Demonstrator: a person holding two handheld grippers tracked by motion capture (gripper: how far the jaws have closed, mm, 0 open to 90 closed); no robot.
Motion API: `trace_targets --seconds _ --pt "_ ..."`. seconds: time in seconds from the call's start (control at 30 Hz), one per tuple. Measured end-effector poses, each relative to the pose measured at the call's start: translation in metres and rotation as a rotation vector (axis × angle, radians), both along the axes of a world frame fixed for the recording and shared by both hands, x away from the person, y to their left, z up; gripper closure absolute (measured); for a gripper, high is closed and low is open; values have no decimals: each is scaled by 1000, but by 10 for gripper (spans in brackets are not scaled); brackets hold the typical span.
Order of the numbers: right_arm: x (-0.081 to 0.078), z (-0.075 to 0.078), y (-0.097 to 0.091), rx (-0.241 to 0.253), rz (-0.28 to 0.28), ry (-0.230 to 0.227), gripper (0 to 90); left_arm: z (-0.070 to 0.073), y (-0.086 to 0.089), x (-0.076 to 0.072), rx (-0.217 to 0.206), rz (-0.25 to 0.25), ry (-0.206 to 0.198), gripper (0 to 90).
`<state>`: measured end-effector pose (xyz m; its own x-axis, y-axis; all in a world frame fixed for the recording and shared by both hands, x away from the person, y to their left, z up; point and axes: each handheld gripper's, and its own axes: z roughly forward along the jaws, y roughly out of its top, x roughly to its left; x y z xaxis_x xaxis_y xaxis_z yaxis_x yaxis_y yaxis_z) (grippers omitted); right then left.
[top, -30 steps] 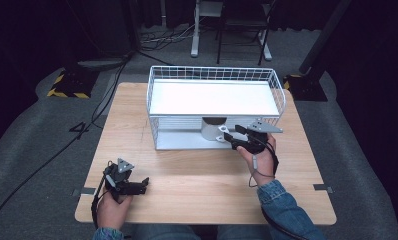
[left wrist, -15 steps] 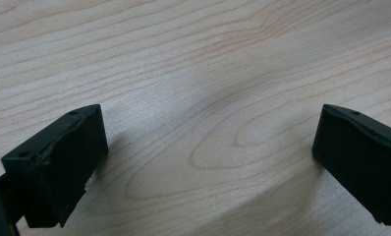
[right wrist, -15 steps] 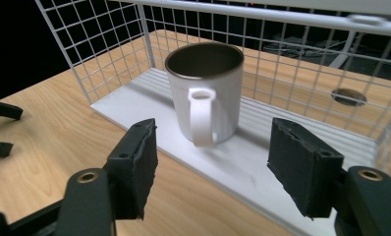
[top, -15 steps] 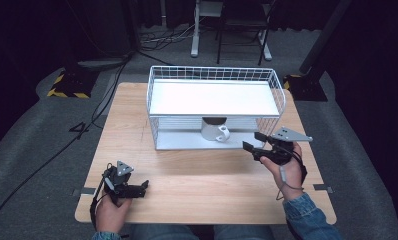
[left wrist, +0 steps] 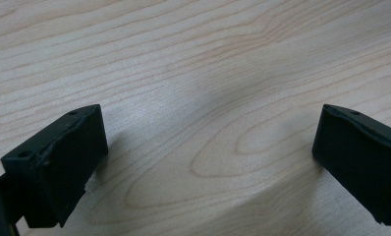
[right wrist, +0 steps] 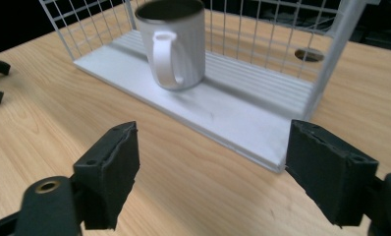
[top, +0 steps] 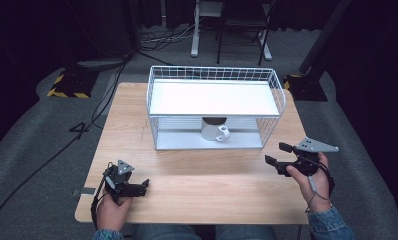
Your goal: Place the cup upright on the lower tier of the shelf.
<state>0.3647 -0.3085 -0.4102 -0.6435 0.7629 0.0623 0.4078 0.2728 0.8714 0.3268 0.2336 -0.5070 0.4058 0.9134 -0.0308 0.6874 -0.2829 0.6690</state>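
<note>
Held the right gripper [top: 276, 155] level off the rack's [top: 214, 145] right corner, jaws just opened wide, empty. Left the white mug [top: 214, 129] upright on the lower shelf. Had drawn back rightward from the mug. Rested the left gripper [top: 142, 187] open on the table [top: 202, 175], unmoved.

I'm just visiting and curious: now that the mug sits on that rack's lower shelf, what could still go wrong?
The white mug stands near the lower shelf's front edge of the wire rack, handle outward; a bump from the right gripper, whose jaws have just been opening empty, might tip it. The rack's top shelf hangs low over the mug, so reaching back in could catch it.
</note>
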Motion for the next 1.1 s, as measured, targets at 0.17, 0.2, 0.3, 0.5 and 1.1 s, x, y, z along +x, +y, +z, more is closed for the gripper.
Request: trace_targets --seconds 0.17,0.2,0.3,0.5,1.1 --pt "-2 -14 -16 -21 -40 55 185 0 0 2 3 -3 -1 4" --pt "-2 -18 -19 -29 -55 60 185 0 -1 2 0 0 0 4" --pt "-2 -29 -28 -47 -74 85 186 0 -1 3 0 -1 -1 4" --pt "-2 -48 -43 -66 -106 139 185 0 -1 3 0 -1 -1 4" --pt "-2 -90 -64 -99 -151 224 180 0 -1 3 0 -1 -1 4"
